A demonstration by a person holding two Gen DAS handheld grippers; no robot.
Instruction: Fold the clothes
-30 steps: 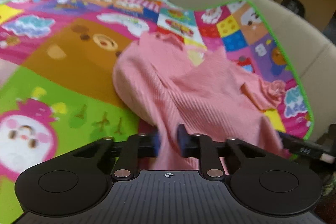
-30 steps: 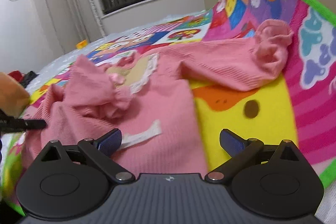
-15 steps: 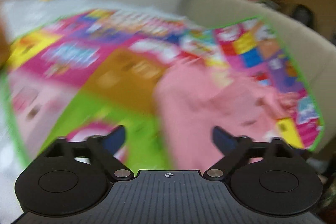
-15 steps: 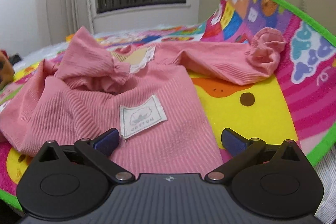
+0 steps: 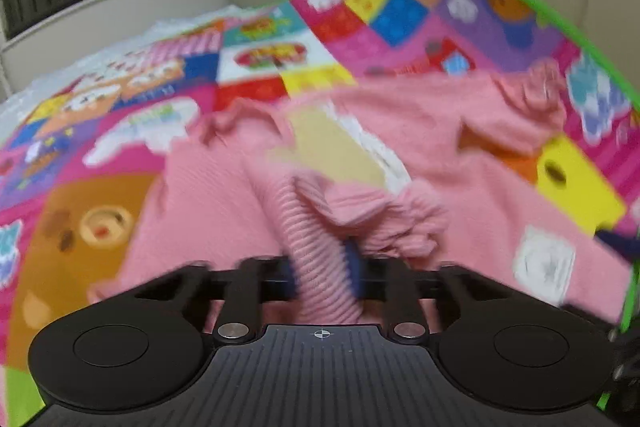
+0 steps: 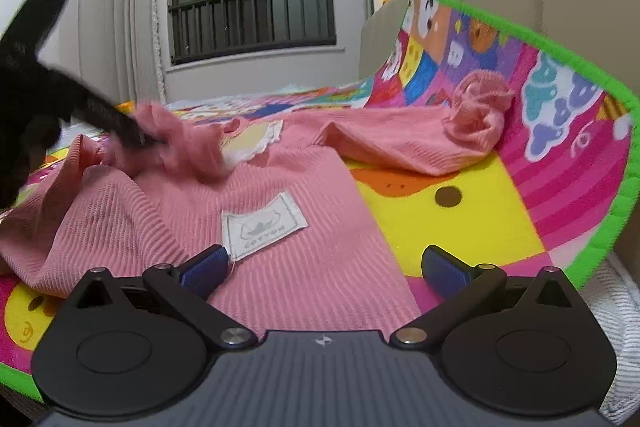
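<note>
Now my left gripper [image 5: 322,269] is clenched on the ruffled cuff of the pink ribbed-knit top's [image 6: 304,239] left sleeve, and the cuff [image 6: 176,143] hangs over the chest near the cream lace-trimmed collar [image 6: 256,137]. The top lies face-down on the bright cartoon-patchwork play mat [image 6: 520,211] — white cotton label [image 6: 262,231] up. I judge this is the sleeve fold: I should lay it flat across the back, square to the side seam, and smooth the bunching before I let go. My right gripper [image 6: 324,267] is spread wide, grasping nothing, low over the hem. Furthest right, the other sleeve [image 6: 476,115] stretches onto the mat's upturned edge — that one comes next.
</note>
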